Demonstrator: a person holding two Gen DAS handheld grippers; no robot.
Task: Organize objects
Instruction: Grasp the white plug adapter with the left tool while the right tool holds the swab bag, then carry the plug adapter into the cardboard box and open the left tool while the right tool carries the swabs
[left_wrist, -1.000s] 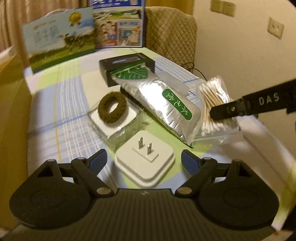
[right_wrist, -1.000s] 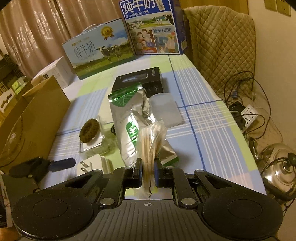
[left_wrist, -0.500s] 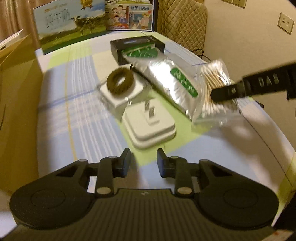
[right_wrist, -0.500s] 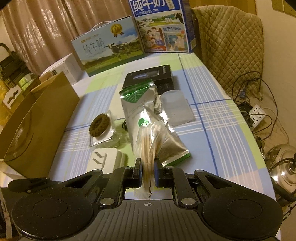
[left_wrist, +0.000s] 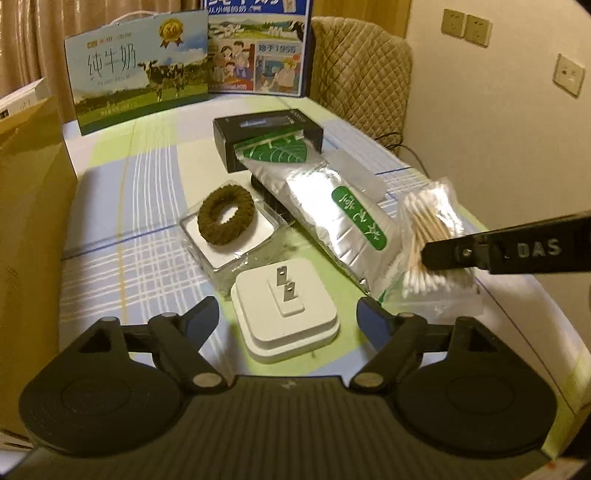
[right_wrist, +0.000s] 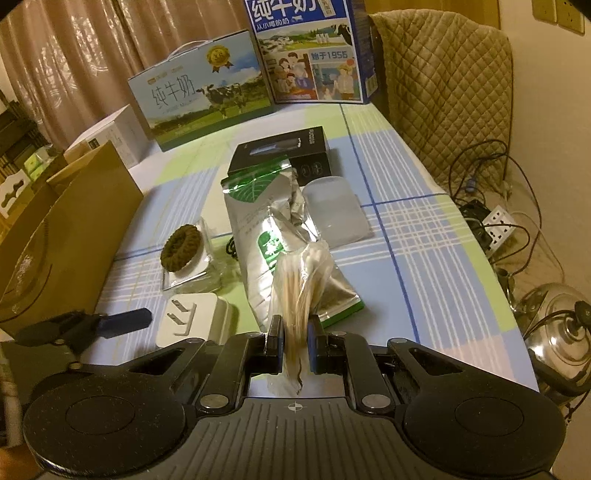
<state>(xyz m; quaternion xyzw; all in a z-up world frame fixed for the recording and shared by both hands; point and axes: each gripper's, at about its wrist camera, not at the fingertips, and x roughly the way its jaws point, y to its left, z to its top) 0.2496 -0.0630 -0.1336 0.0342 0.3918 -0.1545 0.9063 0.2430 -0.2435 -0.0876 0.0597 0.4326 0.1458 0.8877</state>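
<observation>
White plastic catches the eye nearest: one wall plug (left_wrist: 284, 310), prongs up, lies on the checked tablecloth (left_wrist: 122, 258) between the widely spread fingers of the left gripper (left_wrist: 287, 317), which touch nothing. To its right, the right gripper (right_wrist: 295, 345) has its fingers pinched tight on one clear bag of cotton swabs (left_wrist: 432, 243), the bag crammed with wooden sticks. Just behind the plug sits one clear packet (left_wrist: 229, 243) with a single brown knitted ring (left_wrist: 225, 214) on its white card. One silver foil pouch (left_wrist: 332, 218) with green labels lies alongside, its top resting against one black box (left_wrist: 266, 129). Farthest back stand two milk cartons (left_wrist: 136, 70), side by side, and one brown cardboard box (right_wrist: 62, 236) sits at the left edge.
</observation>
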